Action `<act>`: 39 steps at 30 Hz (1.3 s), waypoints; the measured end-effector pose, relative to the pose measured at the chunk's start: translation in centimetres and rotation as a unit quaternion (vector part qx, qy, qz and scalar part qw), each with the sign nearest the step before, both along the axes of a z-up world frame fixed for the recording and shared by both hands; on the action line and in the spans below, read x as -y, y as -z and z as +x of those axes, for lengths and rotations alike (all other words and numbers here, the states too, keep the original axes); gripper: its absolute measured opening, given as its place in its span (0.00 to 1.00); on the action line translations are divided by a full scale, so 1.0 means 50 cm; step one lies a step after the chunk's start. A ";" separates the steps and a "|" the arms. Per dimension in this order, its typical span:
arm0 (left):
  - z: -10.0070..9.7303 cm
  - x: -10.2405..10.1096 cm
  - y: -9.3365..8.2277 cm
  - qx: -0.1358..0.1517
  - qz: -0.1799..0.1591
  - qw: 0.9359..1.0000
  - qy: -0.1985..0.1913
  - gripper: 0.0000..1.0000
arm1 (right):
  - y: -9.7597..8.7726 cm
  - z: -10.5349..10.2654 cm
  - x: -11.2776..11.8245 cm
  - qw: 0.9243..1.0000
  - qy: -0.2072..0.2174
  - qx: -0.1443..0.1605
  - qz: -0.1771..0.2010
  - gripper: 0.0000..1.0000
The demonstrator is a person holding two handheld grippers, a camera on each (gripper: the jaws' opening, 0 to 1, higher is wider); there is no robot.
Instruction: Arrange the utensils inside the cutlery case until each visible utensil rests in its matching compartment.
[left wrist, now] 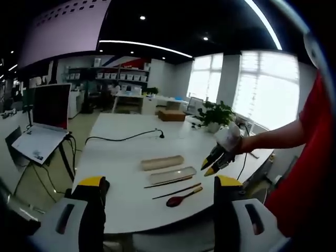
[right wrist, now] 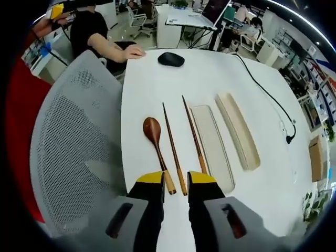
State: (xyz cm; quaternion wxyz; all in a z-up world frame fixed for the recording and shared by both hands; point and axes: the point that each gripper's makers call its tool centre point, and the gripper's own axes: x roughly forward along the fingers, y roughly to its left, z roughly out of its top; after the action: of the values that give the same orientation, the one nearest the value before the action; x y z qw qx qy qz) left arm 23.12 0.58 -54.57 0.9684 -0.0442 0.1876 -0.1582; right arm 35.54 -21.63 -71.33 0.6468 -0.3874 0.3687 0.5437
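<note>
- Beside the case [right wrist: 212,144], I judge the chopsticks [right wrist: 173,149] light, stiff, slippery: grip mid-shaft.
- Spoon [right wrist: 153,134]: take the handle.
- Right claw [right wrist: 176,181] and left claw [left wrist: 160,185] both apart, empty.

Bright window glare, soft shadows, fisheye bending edges, slightly blurry

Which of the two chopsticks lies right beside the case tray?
The chopstick farther from the wooden spoon; it runs along the tray's edge, while the other chopstick lies between it and the spoon.
</note>
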 end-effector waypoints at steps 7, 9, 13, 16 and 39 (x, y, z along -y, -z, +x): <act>-0.012 -0.010 0.005 -0.001 -0.005 1.000 -0.002 0.88 | 0.008 0.007 -0.009 1.000 0.002 -0.016 0.000 0.15; -0.017 -0.009 0.006 0.000 -0.005 1.000 -0.001 0.89 | 0.010 0.009 -0.010 1.000 -0.001 -0.015 -0.006 0.15; -0.021 -0.013 0.011 -0.003 -0.002 1.000 0.000 0.89 | 0.015 0.016 -0.014 1.000 -0.002 -0.016 -0.007 0.16; -0.024 -0.022 0.018 -0.004 0.006 1.000 0.000 0.88 | 0.026 0.025 -0.020 1.000 0.001 -0.016 -0.007 0.18; -0.032 -0.021 0.031 -0.023 0.022 1.000 0.001 0.86 | 0.142 0.034 -0.043 0.997 0.015 -0.040 -0.058 0.18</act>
State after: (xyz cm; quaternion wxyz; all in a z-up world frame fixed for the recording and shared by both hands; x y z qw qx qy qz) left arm 21.53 1.64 -56.14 0.9645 -0.0265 0.2128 -0.1539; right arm 37.23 -19.49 -78.43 0.6157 -0.3969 0.4310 0.5268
